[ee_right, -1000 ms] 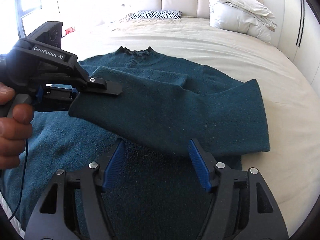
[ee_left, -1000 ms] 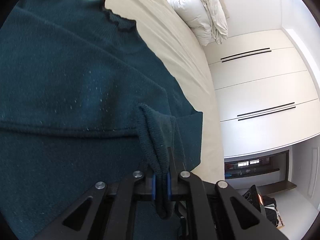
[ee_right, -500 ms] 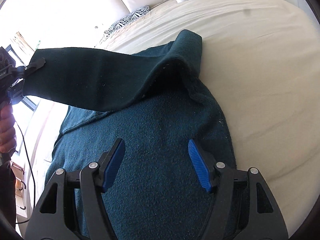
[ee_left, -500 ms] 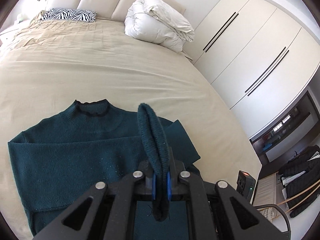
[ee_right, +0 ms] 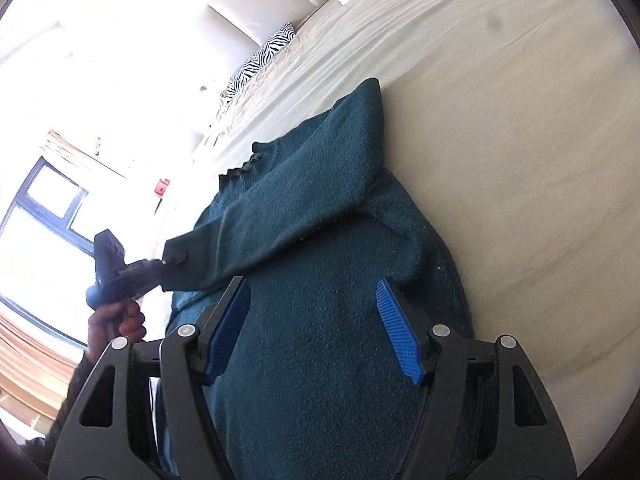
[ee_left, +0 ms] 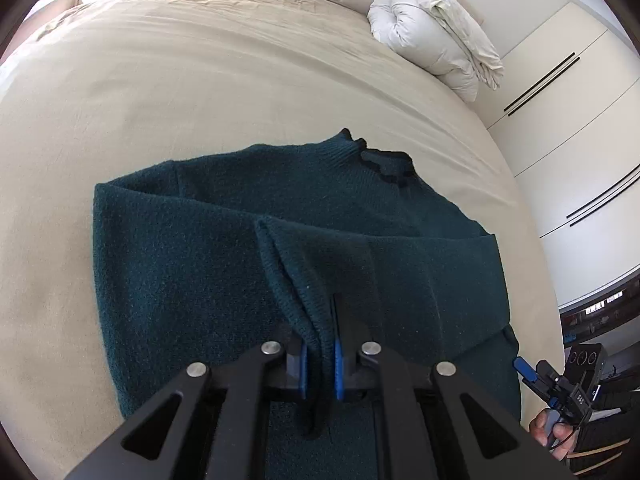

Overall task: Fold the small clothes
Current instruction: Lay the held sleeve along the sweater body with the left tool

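Since the earlier frame, the left gripper (ee_left: 320, 356), clamped on the sweater's (ee_left: 208, 264) sleeve cuff (ee_left: 292, 280), carried it across the body. Right gripper (ee_right: 316, 332) hovered open; folding remained unfinished

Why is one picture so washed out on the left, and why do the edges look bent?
Right wrist view: daylight from the window overexposes the wall, while the sweater stays dark. Left wrist view: even light; the fisheye lens curves the bed and the wardrobe.

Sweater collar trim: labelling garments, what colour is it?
Black frill on the teal sweater collar; left wrist view.
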Motion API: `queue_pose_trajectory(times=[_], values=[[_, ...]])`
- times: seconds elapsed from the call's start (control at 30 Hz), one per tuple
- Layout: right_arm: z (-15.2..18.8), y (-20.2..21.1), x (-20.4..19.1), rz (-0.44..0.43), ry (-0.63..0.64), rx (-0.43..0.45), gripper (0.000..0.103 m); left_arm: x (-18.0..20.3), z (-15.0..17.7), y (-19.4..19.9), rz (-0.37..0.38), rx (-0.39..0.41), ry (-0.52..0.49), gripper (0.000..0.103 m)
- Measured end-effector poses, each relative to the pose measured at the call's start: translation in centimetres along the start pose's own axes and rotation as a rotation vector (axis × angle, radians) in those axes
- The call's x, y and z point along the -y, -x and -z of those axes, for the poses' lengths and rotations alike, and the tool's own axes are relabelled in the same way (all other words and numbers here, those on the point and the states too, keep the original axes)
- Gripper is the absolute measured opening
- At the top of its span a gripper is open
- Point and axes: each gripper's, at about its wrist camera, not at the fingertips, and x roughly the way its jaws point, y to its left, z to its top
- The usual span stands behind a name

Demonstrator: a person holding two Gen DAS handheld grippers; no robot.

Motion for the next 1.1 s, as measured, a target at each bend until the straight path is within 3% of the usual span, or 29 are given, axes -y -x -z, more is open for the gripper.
queue_pose_trajectory(times=[0.23,0.4,0.5,0.67,1.03,1.1], values=[[-5.3,-0.1,0.3,-0.155,-0.151,0.047,0.065,-2.1,0.4,-1.5,0.037,0.003,0.031,0.010],[-4.8,-3.8,1.2,-0.221,-0.316,-0.044,0.066,-2.1,0.6,-1.5,0.052,0.014,0.043,0.010],[-3.9,-5.7,1.3,-0.191,-0.364,-0.060,0.066,-2.3,0.9,-1.3,0.058,0.017,0.037,0.010],[-4.5,-7.0,2.3,-0.173,-0.464,0.008,0.065,-1.8,0.8,-1.2,0.070,0.023,0.040,0.010],[-5.4,-6.1,3.1,-0.119,-0.471,0.136,0.063,-0.4,0.3,-1.9,0.104,0.021,0.040,0.010],[-5.2,-6.4,3.0,-0.116,-0.463,0.119,0.064,-0.5,0.2,-2.2,0.090,0.015,0.038,0.010]])
